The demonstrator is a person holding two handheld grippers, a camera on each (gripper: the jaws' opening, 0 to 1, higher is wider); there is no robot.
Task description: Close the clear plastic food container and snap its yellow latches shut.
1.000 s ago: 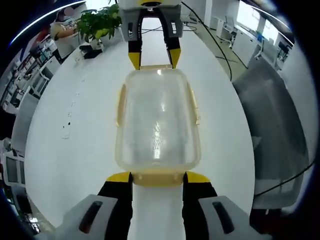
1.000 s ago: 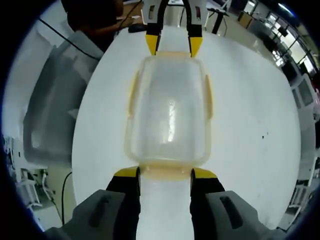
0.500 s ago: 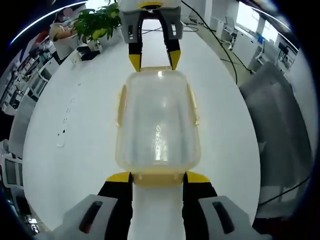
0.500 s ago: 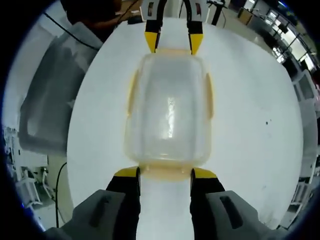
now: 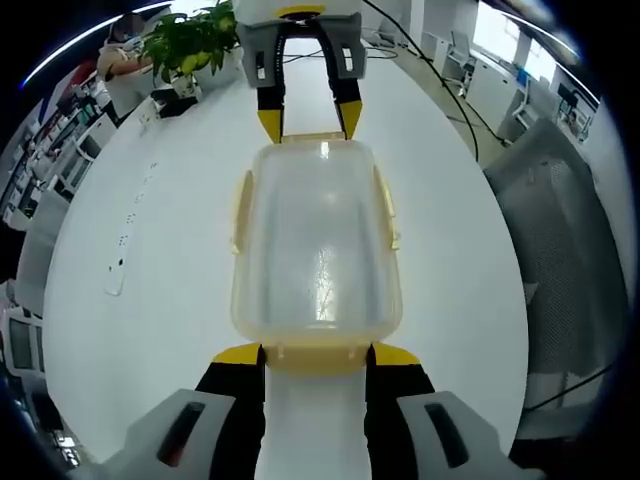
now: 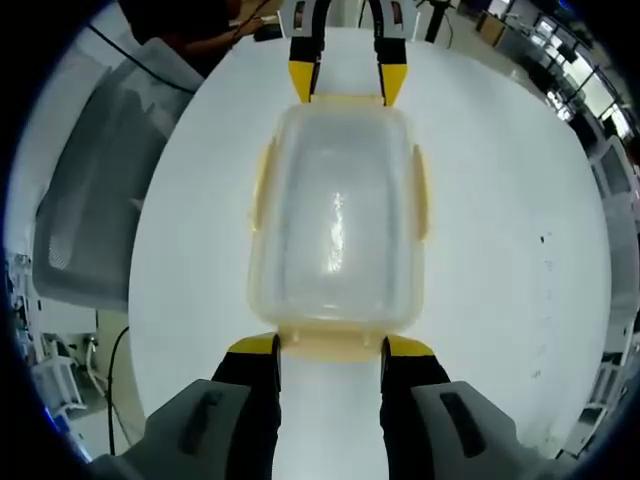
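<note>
White tabletop (image 5: 150, 300): carries everything. Grey chair (image 5: 570, 250): beside it. Clear plastic food container (image 5: 315, 245), lid on: lies between my grippers. Left gripper (image 5: 315, 352), right gripper (image 6: 330, 345): fingers apart, straddling the yellow end latches (image 5: 315, 355). Potted plant (image 5: 190, 40): far edge.

Bright, even overhead light, white glare streaks on the clear lid (image 5: 318, 270), strong fisheye bending at edges.
</note>
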